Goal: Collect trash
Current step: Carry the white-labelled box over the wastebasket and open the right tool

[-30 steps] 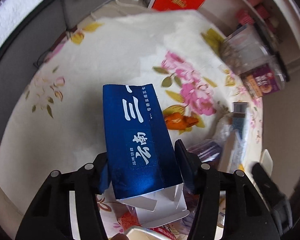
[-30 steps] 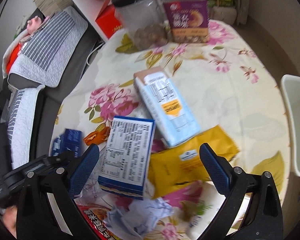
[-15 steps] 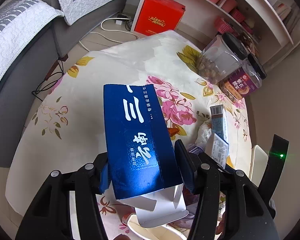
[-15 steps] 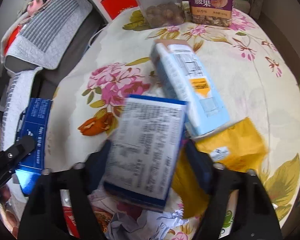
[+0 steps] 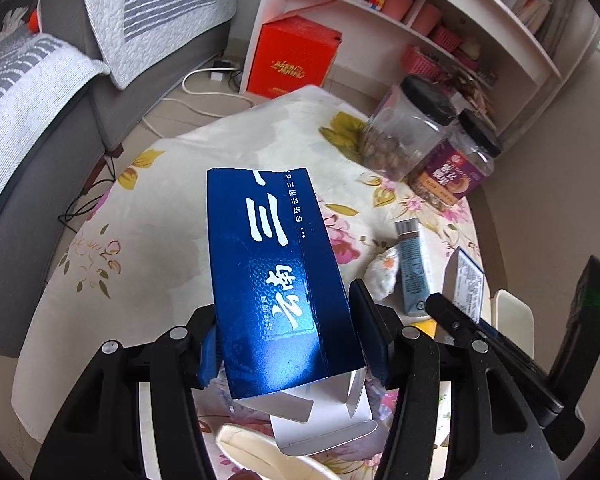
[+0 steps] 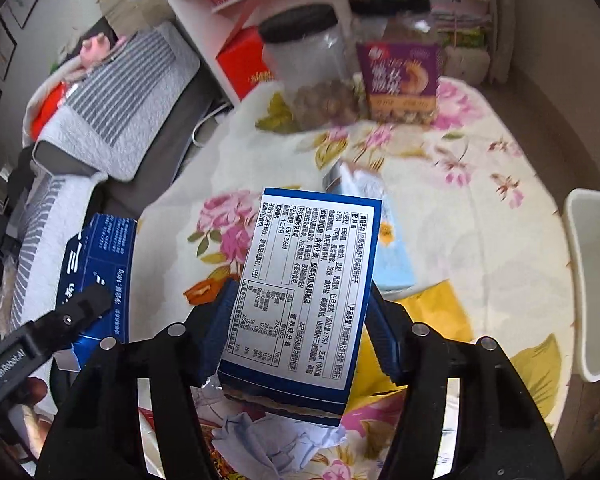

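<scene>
My left gripper (image 5: 286, 336) is shut on a dark blue carton (image 5: 268, 264) with white characters, held above the floral tablecloth (image 5: 160, 240); its open white flap hangs below. The jaws of my right gripper (image 6: 300, 320) are closing, and their pads press on a blue-and-white box with a printed label (image 6: 312, 280), lifted off the table. On the cloth beneath lie a light blue carton (image 6: 396, 256), a yellow packet (image 6: 432, 320) and crumpled paper (image 6: 276, 444). In the right wrist view the dark blue carton (image 6: 100, 272) shows at the left.
Two black-lidded jars (image 6: 308, 68) (image 6: 400, 76) stand at the table's far side. A white bin (image 6: 596, 280) stands by the right edge. Behind are a red box (image 5: 296, 56), a shelf (image 5: 420, 8) and a grey sofa (image 5: 40, 120).
My right gripper went from wide open over the printed box to closed on it and raised it. My left gripper rose with the dark blue carton, showing more of the room.
</scene>
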Available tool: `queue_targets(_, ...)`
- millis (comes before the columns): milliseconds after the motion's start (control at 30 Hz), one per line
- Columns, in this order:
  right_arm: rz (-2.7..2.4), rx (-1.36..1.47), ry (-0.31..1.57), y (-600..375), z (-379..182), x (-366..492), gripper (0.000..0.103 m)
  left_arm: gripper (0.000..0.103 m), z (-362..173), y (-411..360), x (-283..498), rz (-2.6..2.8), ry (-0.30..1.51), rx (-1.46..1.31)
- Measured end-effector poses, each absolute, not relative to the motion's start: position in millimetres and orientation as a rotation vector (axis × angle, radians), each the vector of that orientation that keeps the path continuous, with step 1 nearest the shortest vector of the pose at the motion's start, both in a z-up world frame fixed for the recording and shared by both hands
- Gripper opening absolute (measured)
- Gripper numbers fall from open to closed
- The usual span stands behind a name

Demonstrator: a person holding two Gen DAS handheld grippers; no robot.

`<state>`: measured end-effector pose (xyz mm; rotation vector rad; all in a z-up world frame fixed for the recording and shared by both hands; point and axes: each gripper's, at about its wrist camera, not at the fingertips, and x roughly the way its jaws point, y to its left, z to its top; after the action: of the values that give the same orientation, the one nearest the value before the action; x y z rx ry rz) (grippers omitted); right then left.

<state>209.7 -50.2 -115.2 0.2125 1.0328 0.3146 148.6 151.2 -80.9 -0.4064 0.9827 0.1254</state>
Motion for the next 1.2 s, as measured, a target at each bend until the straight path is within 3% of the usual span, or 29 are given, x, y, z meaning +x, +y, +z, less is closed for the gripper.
queue_targets(933, -0.051, 0.191, 0.736, -206, -62, 178, 0.060, 0.056, -57, 24, 156, -0.051, 0.869, -0.249)
queue_targets(1200, -0.191, 0.239, 0.754, -264, -62, 175, 0.060, 0.056, -59, -16, 155, -0.111, 0.875, -0.207)
